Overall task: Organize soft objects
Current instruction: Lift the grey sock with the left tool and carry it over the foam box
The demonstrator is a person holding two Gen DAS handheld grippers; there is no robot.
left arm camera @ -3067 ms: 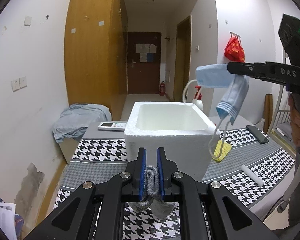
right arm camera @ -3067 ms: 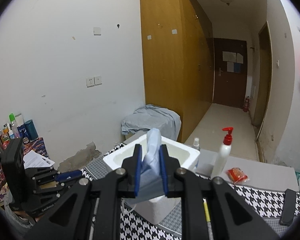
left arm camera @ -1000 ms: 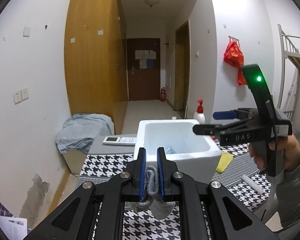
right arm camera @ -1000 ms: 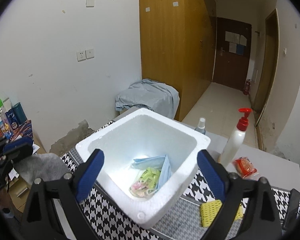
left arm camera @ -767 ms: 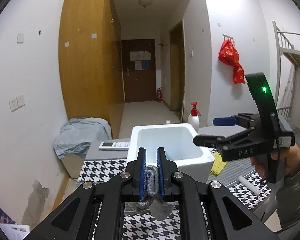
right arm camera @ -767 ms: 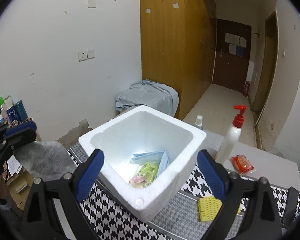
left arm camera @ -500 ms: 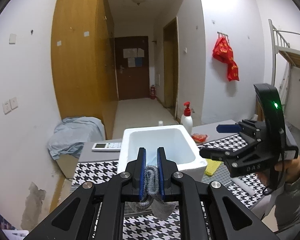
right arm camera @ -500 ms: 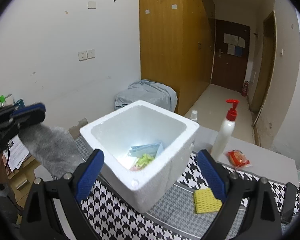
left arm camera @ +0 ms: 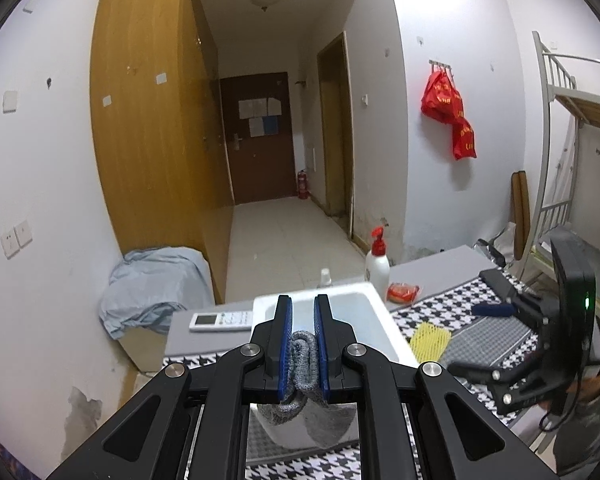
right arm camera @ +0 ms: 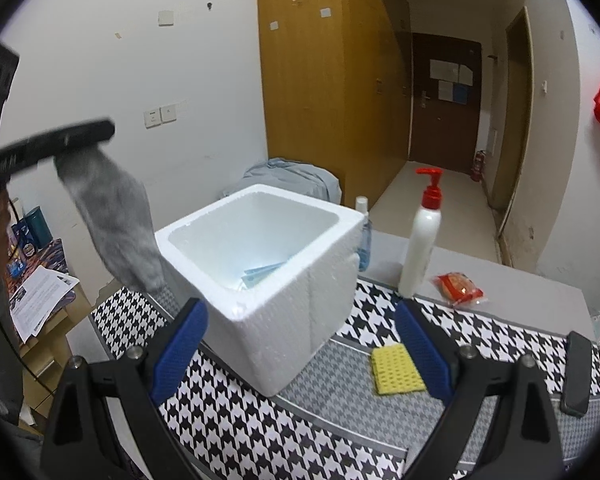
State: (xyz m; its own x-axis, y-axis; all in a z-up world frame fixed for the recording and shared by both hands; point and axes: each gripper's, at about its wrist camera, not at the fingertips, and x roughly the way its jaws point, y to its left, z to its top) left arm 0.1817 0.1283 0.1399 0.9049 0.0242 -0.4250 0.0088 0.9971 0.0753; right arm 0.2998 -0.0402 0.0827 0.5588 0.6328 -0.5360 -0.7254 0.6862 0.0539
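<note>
Clamped between the blue pads of the left gripper [left arm camera: 303,350], a grey sock [left arm camera: 302,364] was held bunched, its loose end hanging below the jaws in front of the white foam box [left arm camera: 384,336]. Seen from the right wrist, the sock [right arm camera: 112,220] dangled at ten o'clock from the box [right arm camera: 300,292], above and just left of its open top. A blue mask [right arm camera: 262,272] was seen lying inside the box. The right gripper [right arm camera: 300,360] was spread wide with nothing between its pads. On the checked cloth [right arm camera: 260,432], a yellow sponge [right arm camera: 396,370] lay at four o'clock from the box, and a pump bottle [right arm camera: 422,240] stood at two o'clock.
</note>
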